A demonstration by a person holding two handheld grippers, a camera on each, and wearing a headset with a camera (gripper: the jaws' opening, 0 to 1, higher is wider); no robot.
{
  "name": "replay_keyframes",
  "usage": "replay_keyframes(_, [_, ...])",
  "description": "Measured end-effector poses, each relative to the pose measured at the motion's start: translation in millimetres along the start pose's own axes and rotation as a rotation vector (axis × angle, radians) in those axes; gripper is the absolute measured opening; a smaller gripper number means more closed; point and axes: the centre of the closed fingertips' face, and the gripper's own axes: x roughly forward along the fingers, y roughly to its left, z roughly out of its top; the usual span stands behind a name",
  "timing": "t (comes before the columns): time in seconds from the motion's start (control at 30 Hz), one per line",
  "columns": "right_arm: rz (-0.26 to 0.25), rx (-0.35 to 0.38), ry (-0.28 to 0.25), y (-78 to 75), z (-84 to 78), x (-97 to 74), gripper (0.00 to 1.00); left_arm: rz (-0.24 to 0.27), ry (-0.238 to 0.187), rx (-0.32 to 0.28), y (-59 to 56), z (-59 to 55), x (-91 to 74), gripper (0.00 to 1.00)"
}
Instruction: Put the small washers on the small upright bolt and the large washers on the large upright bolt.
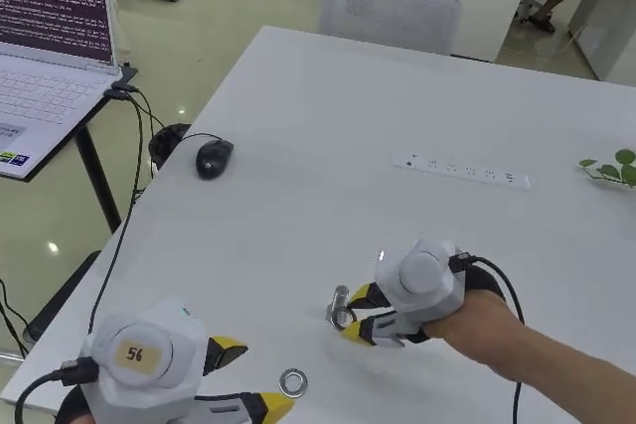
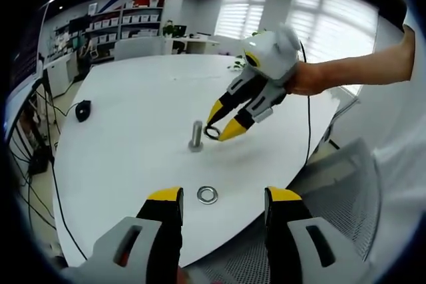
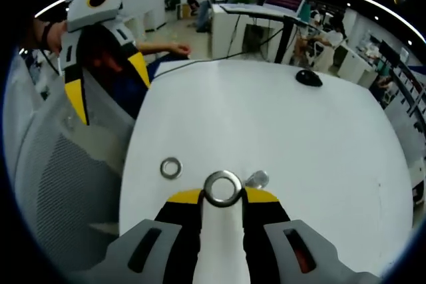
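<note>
Head view, looking down on a white table. Near its front edge, right gripper with yellow-tipped jaws closed almost together, pinching a steel washer by its rim. Ring held tilted, just beside an upright bolt, at about 4 o'clock of it and not yet over its top. At 7 o'clock of the bolt, left gripper with jaws spread wide, gripping nothing. Lying flat on the table between those two tips, a second washer, touched by neither. Cannot tell whether this is the large or the small bolt.

For a clean finish to this step, probably:
- Level the held ring.
- Centre its hole over the bolt's top, then lower it straight down.
- Part the jaws only slightly for the release.
- Back away without brushing the bolt.

Likely risk: rim catching on the bolt's edge and tipping it over.
</note>
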Motion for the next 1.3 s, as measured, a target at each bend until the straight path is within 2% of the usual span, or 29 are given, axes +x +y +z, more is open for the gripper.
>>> replay_keyframes(0.13, [-0.033, -0.019, 0.000, -15.2, 10.7, -6.3, 0.23, -0.003, -0.003, 0.003, -0.7, 1.7, 1.1, 0.48])
replay_keyframes(0.3, [-0.049, -0.006, 0.029, -28.5, 8.9, -2.2, 0.23, -0.007, -0.004, 0.006, -2.3, 2.2, 1.5, 0.48])
replay_keyframes(0.47, [-0.041, -0.004, 0.074, -30.6, -0.1, 5.9, 0.23, -0.001, -0.004, 0.001, -1.1, 0.2, -0.8, 0.48])
replay_keyframes(0.7, [-0.033, 0.011, 0.087, -32.1, -1.0, 12.0, 0.23, 0.010, 0.000, -0.010, 2.1, -4.5, -4.2, 0.48])
replay_keyframes(1.3, [-0.024, 0.029, 0.117, -33.3, -4.9, 21.1, 0.23, 0.011, 0.002, -0.016, 3.0, -6.5, -3.6, 0.48])
